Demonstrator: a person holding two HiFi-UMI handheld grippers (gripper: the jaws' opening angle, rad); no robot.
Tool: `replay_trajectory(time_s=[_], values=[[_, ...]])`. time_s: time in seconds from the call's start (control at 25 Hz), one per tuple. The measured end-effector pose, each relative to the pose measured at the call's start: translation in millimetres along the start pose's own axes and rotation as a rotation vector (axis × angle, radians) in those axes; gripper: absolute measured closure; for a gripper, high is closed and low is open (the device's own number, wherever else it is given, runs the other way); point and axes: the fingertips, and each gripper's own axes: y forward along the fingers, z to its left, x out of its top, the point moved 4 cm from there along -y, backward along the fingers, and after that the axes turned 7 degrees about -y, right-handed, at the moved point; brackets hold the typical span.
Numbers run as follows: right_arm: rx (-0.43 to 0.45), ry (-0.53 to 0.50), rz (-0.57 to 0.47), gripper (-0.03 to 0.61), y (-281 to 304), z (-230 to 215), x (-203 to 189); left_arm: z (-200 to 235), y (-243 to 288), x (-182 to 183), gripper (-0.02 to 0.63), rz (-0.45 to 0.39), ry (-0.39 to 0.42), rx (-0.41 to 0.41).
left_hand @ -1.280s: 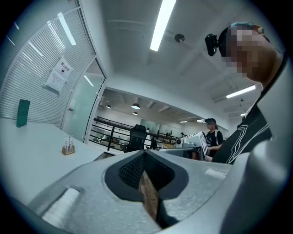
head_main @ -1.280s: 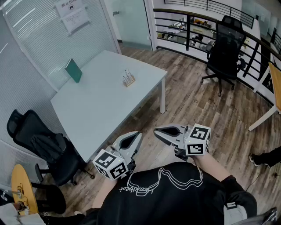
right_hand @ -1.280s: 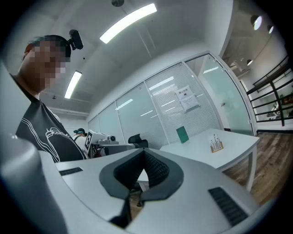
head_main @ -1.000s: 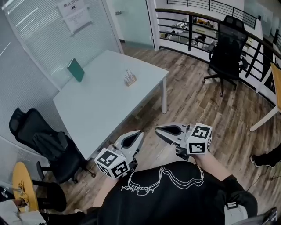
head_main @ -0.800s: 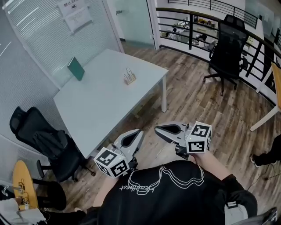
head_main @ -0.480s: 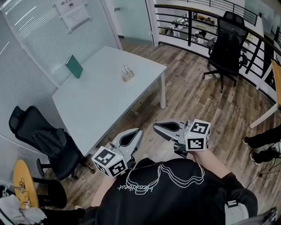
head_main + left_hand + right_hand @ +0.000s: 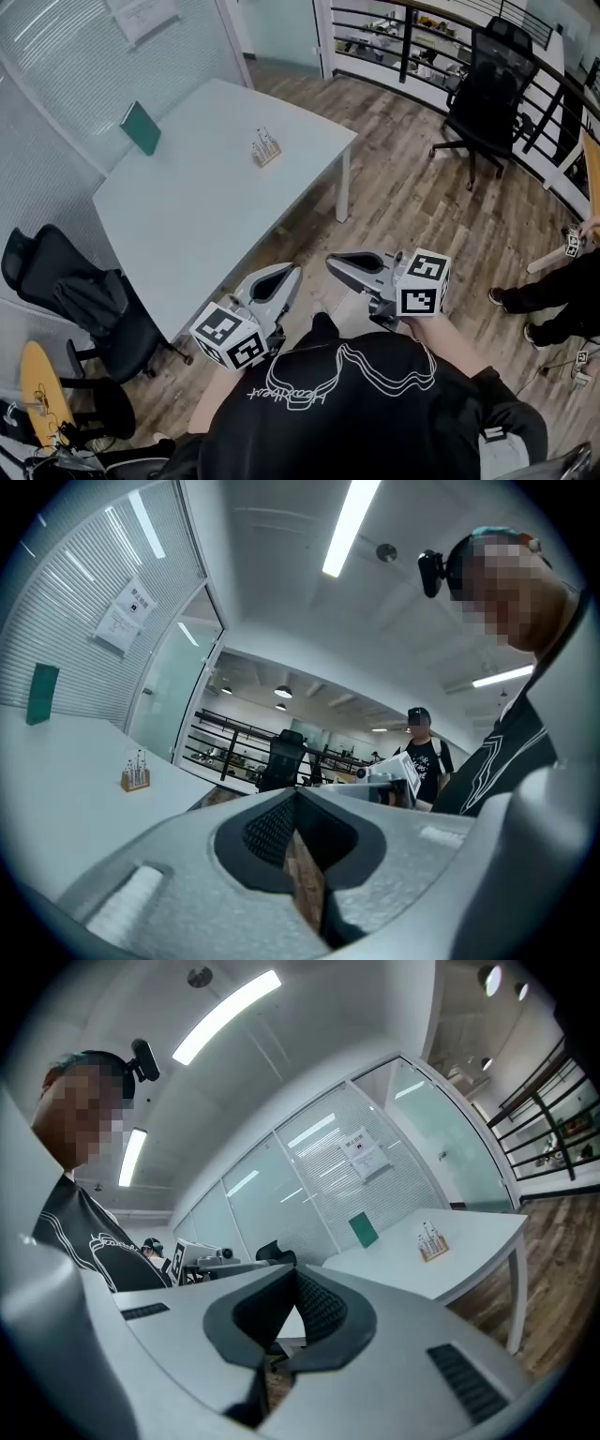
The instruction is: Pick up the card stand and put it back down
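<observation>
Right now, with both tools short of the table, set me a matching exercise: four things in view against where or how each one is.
Things:
1. green board
2. wooden stand
3. left tool
4. paper notice

Place or state:
A. shut and empty, held off the table
B. stuck on the wall with blinds
C. upright near the table's wall-side edge
D. on the table, away from the wall side

Pairs: 1-C, 2-D, 3-A, 4-B
</observation>
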Motion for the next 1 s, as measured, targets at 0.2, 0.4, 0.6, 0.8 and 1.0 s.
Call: replay_trajectory(time_s=[0.2,0.4,0.6,0.8,1.0], values=[[-0.022,0.040,0.013,0.572,33.3,-73.7,4.8,70.2,43.9,18.2,0.600,0.022,0.001,-0.002],[-0.033,0.073,0.053,0.572,80.2,-146.8,16.5,151.1,75.8,39.8,0.600,0.039,-0.045,0.030],[-0.056,0.051,0.091,0.572,120.9,-208.2,37.7,225.6,93.1,63.6,0.600,0.042,-0.081,0.084],[-0.067,0.049,0.080,0.572,146.4,-250.5,53.9,277.5,103.5,78.2,0.598,0.027,-0.099,0.147],[-0.032,0.047,0.120,0.572,158.7,-293.1,59.1,311.9,124.0,82.2,0.598,0.016,-0.125,0.225]])
